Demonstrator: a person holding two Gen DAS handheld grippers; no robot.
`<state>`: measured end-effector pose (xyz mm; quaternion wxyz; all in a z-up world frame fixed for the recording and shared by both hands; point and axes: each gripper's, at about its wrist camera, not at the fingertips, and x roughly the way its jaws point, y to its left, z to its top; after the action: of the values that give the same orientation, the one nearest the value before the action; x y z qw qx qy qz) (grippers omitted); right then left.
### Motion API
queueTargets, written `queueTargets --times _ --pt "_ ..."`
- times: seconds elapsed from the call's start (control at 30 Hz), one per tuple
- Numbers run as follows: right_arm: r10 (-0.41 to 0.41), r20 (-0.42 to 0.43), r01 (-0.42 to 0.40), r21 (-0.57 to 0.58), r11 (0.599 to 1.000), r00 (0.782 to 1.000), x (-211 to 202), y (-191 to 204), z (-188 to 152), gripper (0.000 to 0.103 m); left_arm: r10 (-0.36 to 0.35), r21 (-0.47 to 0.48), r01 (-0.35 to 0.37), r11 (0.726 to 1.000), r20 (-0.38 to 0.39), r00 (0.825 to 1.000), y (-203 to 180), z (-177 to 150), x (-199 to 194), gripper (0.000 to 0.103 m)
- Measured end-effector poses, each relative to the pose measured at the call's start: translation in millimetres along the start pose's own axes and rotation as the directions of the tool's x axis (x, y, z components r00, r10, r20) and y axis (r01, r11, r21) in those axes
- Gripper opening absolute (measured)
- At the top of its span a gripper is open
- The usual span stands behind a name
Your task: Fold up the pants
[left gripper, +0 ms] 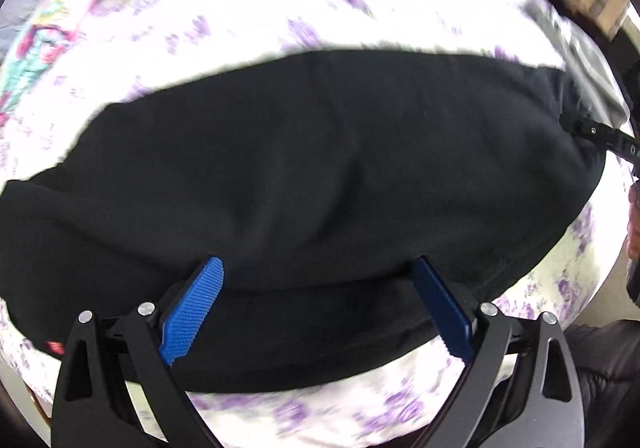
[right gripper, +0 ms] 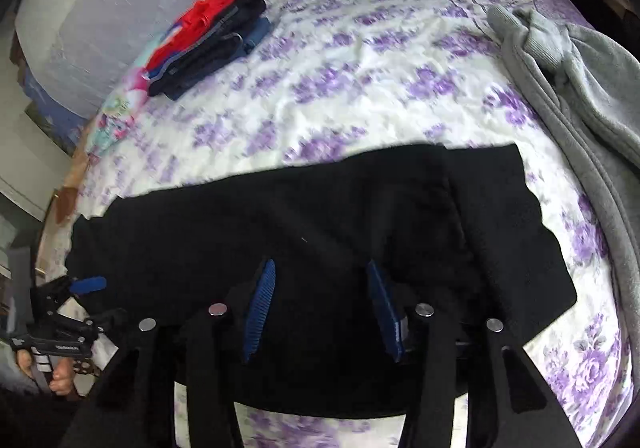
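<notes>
Black pants (left gripper: 320, 176) lie folded flat across a bed with a white and purple floral sheet (left gripper: 400, 8). My left gripper (left gripper: 317, 263) hovers over their near edge with its jaws spread wide and nothing between the blue pads (left gripper: 192, 312). In the right wrist view the same pants (right gripper: 300, 232) stretch across the middle. My right gripper (right gripper: 321, 266) stands over them with its jaws partly apart, open; no cloth is pinched between its pads (right gripper: 260, 300). The left gripper (right gripper: 86, 284) shows at the pants' left end, and the right gripper (left gripper: 600, 136) at their right end.
A stack of folded red, black and blue clothes (right gripper: 212, 36) sits at the far left of the bed, beside a colourful printed cloth (right gripper: 120, 108). A grey garment (right gripper: 580, 88) lies crumpled along the right side. A hand (right gripper: 60, 380) holds the left tool.
</notes>
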<state>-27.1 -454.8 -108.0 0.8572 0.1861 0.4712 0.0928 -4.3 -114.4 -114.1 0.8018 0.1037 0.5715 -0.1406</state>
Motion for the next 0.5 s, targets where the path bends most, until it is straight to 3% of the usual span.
queueTargets --times 0.1,0.2,0.33,0.43,0.5 --pt "0.106 0.011 -0.105 -0.090 0.990 0.994 6.3 40.4 24.5 0.049 0.062 -0.118 -0.055 0.991 0.058 0.996 47.7 -7.5 -18.2 0.094" --pt "0.193 -0.044 -0.197 -0.152 0.968 0.980 39.1 91.1 44.4 0.049 0.132 -0.328 -0.109 0.938 0.048 0.990 125.6 -25.2 -26.3 0.094" --pt "0.270 -0.165 -0.302 -0.214 0.929 0.948 100.0 175.9 55.3 0.049 0.172 -0.629 -0.112 0.770 0.035 0.985 236.5 -70.6 -43.1 0.093" --pt "0.273 -0.231 -0.326 -0.236 0.915 0.934 131.1 220.9 57.4 0.049 0.161 -0.753 -0.052 0.656 0.072 0.984 294.6 -99.4 -53.4 0.093" --pt "0.270 -0.258 -0.331 -0.234 0.914 0.928 147.2 247.1 59.6 0.049 0.146 -0.805 -0.002 0.594 0.105 0.984 323.5 -115.3 -61.1 0.093"
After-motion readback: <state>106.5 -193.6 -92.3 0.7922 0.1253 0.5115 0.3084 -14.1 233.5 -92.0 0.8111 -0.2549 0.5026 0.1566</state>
